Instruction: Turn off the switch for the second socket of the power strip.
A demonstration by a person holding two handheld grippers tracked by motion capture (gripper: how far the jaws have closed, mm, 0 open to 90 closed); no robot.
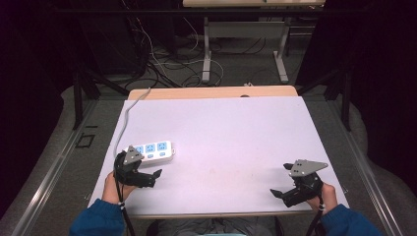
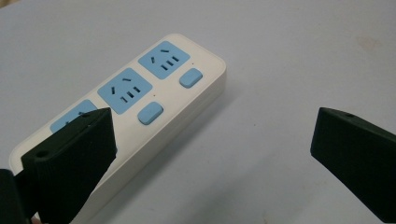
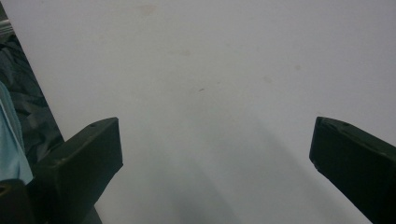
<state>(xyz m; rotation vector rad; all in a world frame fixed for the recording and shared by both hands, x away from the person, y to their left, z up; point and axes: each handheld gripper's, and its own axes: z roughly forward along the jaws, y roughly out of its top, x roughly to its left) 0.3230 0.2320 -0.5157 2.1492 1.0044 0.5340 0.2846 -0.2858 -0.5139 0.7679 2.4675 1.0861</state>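
White power strip [image 1: 153,151] w/ blue sockets lies on table [image 1: 236,132], near-left area, cord running far-left. Left gripper [image 1: 147,172] sits just near of it, jaws wide apart, nothing held. Right gripper [image 1: 281,181] at near-right, well apart from strip, jaws also apart over bare table.
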